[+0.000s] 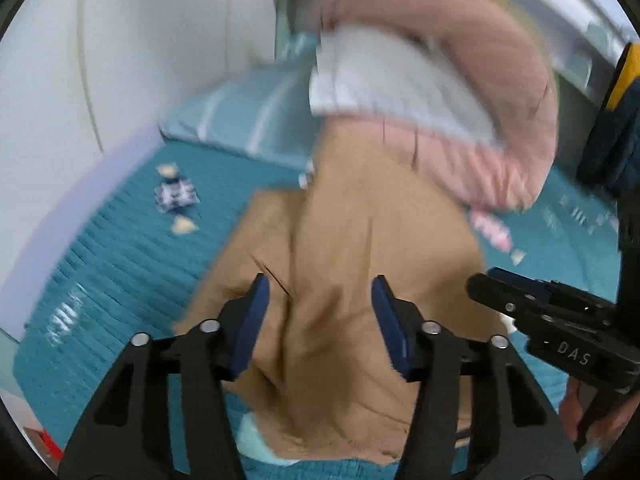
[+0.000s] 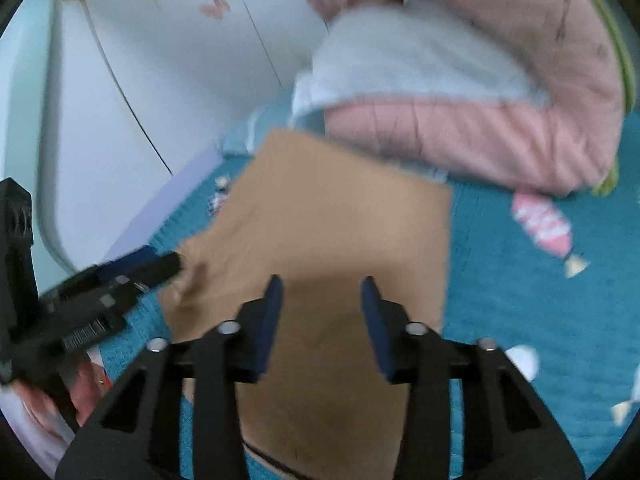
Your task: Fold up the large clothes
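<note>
Between the jaws: the tan garment (image 1: 360, 264) is lying on the bed (image 1: 120, 256) under both grippers; the left gripper (image 1: 320, 296) is standing partly open over a crease, its pads not pressing cloth as far as the blur shows.
Right jaws: the right gripper (image 2: 322, 296) is standing at a narrower gap, also apart, above the garment's near half; nothing looks pinched.
Risk at the jaws: closing on the raised crease is likely catching one layer only, so the fold would be dragging crooked.
Beside the jaws: the two grippers are working close together; they could be knocking each other.
Beyond the jaws: the pink quilt (image 2: 480, 136) is sitting at the garment's far edge and could be snagging it.
Further out: small candy wrappers (image 1: 176, 196) are lying on the bed and could be getting swept into the fold.
</note>
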Action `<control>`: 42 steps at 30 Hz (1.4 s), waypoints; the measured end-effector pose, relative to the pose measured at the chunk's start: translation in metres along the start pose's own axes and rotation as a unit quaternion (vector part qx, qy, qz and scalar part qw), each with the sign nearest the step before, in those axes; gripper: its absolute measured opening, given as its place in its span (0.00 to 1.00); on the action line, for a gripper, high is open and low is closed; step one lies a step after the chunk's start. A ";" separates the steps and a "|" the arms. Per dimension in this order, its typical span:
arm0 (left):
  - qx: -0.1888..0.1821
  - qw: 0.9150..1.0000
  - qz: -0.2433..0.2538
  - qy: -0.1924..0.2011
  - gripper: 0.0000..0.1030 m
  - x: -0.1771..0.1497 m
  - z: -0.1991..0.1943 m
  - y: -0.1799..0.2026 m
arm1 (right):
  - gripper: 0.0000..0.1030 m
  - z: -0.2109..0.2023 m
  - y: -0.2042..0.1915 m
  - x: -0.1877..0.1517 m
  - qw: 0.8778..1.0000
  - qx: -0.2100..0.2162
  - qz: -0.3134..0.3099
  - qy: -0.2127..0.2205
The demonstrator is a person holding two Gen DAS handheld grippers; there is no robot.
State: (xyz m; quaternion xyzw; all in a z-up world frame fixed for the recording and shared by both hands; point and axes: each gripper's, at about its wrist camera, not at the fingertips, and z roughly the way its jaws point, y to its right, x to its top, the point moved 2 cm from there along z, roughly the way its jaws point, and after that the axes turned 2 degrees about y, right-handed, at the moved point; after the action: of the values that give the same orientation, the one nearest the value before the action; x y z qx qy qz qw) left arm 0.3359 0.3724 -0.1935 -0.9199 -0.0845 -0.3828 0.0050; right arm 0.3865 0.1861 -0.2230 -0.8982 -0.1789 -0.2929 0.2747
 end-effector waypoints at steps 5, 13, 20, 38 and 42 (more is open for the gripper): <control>-0.007 0.999 -0.009 -0.048 0.46 -0.045 0.042 -0.037 | 0.00 -0.004 0.020 -0.030 0.999 0.001 -0.022 -0.045; -0.029 0.999 -0.014 0.020 0.39 -0.022 -0.019 -0.056 | 0.01 -0.043 0.058 -0.011 1.000 -0.015 0.004 -0.001; -0.078 0.996 -0.022 0.028 0.33 0.044 0.025 -0.016 | 0.01 0.003 0.011 0.089 0.998 0.030 -0.007 0.056; 0.044 0.998 -0.040 0.020 0.59 0.000 0.022 -0.044 | 0.06 -0.027 0.051 0.026 1.000 0.000 -0.021 0.012; 0.087 0.995 -0.040 0.019 0.65 -0.012 -0.008 -0.038 | 0.63 -0.067 0.049 0.018 0.999 -0.013 0.002 0.039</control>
State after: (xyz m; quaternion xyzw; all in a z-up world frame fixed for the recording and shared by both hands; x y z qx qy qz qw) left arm 0.3153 0.4071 -0.1984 -0.9043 -0.1544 -0.3916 0.0710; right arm 0.3955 0.1108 -0.1851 -0.8897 -0.1629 -0.3297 0.2704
